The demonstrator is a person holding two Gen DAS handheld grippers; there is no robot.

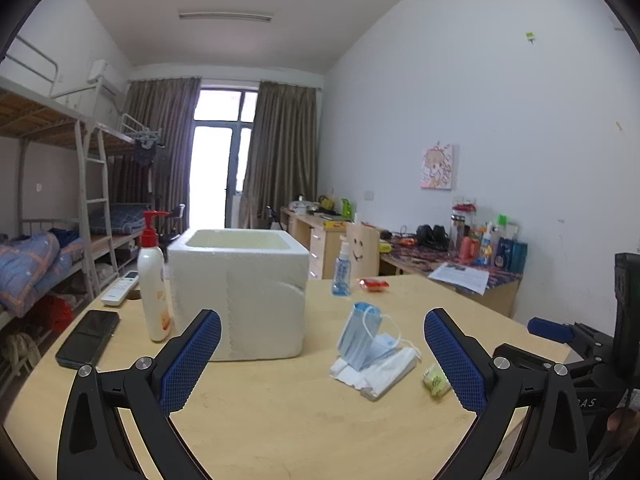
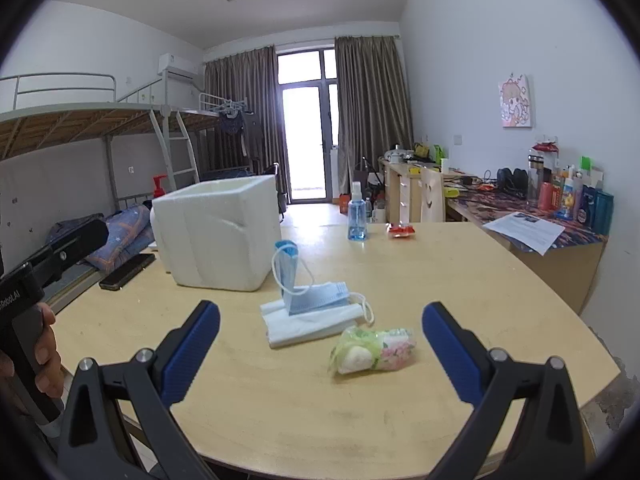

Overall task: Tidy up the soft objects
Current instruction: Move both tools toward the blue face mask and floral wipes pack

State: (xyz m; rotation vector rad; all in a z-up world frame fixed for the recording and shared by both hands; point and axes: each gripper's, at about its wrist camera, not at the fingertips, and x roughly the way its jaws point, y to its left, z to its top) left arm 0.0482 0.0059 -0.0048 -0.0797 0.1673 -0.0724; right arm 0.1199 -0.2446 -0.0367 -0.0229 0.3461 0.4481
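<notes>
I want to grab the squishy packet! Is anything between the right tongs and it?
Nothing visible. The right tongs are open, with bare table up to the soft packet. The blue masks lie behind it.

Black hand-held gripper [image 1: 322, 356] frames, blue textured pads [image 1: 191, 360] (silver screws).

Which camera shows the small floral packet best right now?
The right wrist view: the floral packet lies whole and close between the open jaws. The left wrist view shows only its yellow-green end, the rest hidden behind that gripper's finger.

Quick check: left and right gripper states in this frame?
Left hand-held gripper: open, holding nothing.
Right hand-held gripper: open, holding nothing.
</notes>
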